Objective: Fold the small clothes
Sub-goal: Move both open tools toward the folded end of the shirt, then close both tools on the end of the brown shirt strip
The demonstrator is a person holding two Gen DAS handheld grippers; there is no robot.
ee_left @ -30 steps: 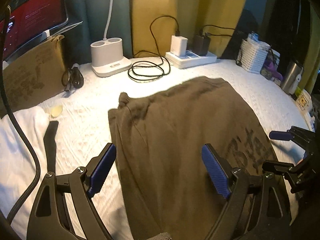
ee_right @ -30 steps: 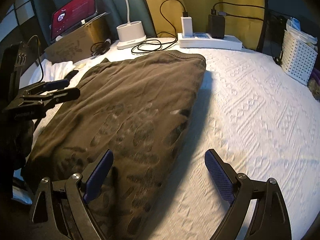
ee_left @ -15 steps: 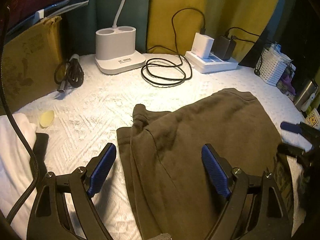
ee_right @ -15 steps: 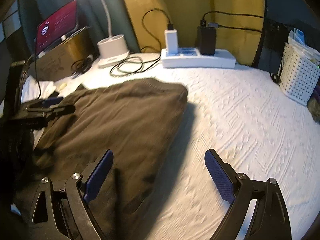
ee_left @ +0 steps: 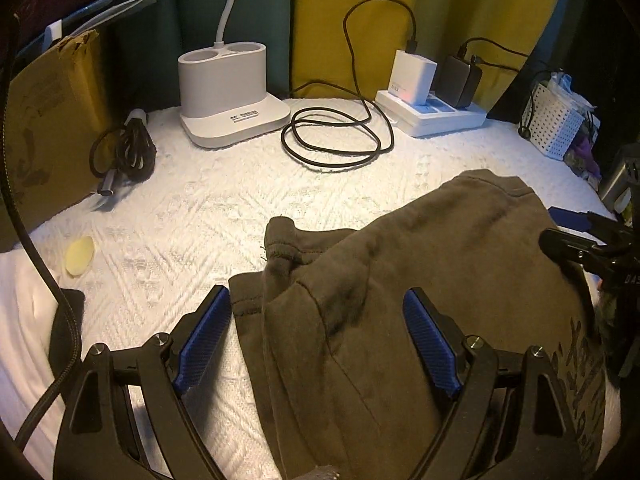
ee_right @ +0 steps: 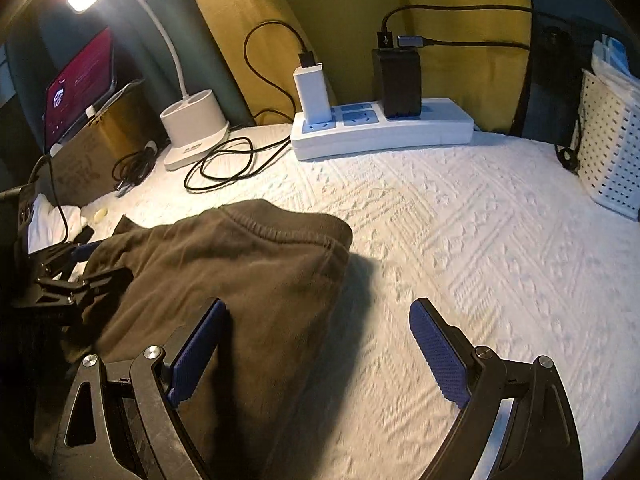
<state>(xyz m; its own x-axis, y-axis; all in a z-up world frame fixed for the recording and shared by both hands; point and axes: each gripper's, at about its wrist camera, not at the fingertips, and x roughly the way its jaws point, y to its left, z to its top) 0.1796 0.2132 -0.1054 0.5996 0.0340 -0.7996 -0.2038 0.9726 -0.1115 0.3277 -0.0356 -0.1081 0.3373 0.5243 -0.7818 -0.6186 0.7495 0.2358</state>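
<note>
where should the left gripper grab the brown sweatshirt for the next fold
Probably the stitched cuff end of the brown sweatshirt, which pokes up off the white bedspread at the garment's left edge. Bring the open left gripper down from above and the bare left side; the raised, bunched edge gives the pads something to pinch.

One brown garment (ee_left: 420,300) lies on the white cover (ee_right: 460,240); two grippers show, the left gripper (ee_left: 318,340) and the right gripper (ee_right: 318,350), each with two blue pads; one white power strip (ee_right: 380,128) carries two chargers, one white charger (ee_right: 314,90) and one black charger (ee_right: 400,80); one lamp base (ee_left: 228,96) has two round wells; one loose black cable coil (ee_left: 336,140); one bundled cable (ee_left: 128,152); one white basket (ee_right: 608,152); one cardboard box (ee_left: 44,128); one lit screen (ee_right: 80,84); one small yellow disc (ee_left: 80,256).
</note>
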